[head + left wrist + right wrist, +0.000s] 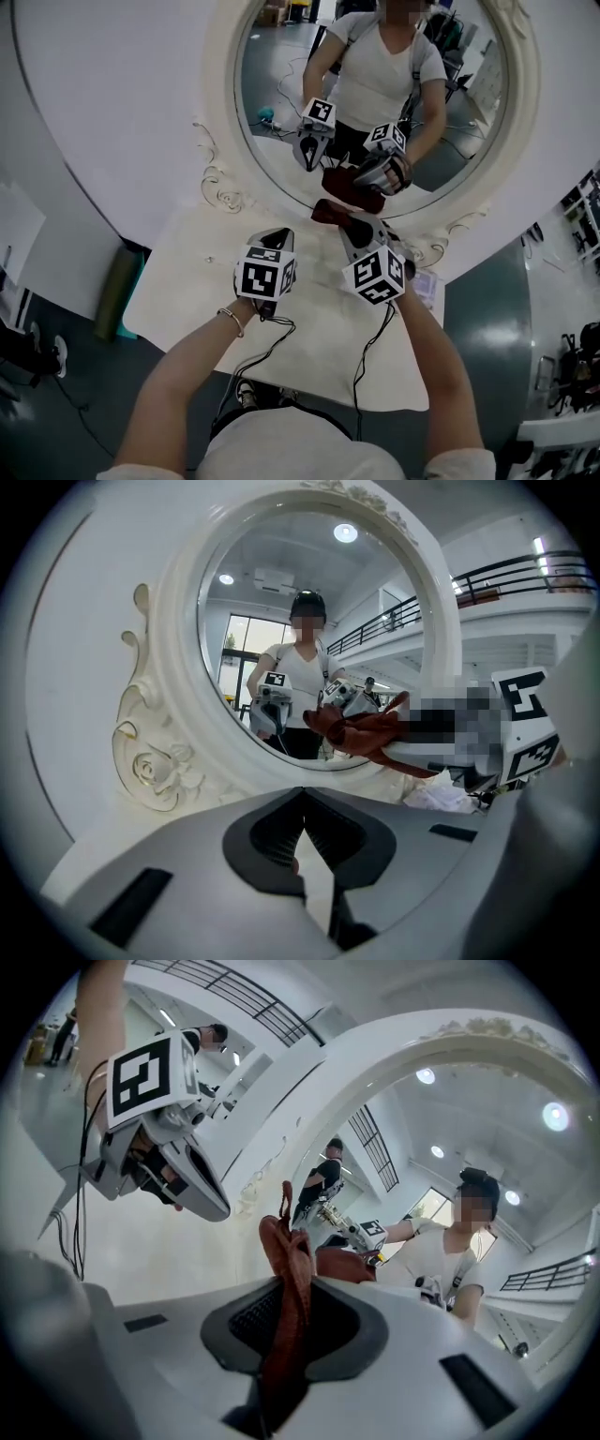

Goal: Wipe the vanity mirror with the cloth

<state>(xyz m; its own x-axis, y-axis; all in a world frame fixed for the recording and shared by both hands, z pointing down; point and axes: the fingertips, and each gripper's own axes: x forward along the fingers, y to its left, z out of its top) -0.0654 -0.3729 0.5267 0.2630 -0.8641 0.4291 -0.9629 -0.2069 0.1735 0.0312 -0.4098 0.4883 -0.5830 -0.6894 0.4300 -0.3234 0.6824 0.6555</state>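
Gripper on the right (291, 1316): clamped tight on a reddish-brown cloth (284, 1251), with a bunched fold standing up past the tips. Gripper on the left (302, 834): closed to a point, with nothing between the pads (idle, by the look of it). Holds the cloth just in front of the lower edge of the vanity mirror (375, 112), close to the glass and near the carved white frame (217, 141); cannot tell whether touching. Hangs the empty one beside it, also before the mirror's bottom edge, above the pale table (187, 291) at the mirror's foot.

Could scrape hard jaw tips across the glass if pressed in with so little cloth ahead of them. Could also pull the fold loose on a firm stroke, seemingly being pinched along one narrow bunch only. Might knock the ornate frame on a wide sweep.

Count: two grippers, one cloth, one mirror, one table (doubles in the glass being reflections only).
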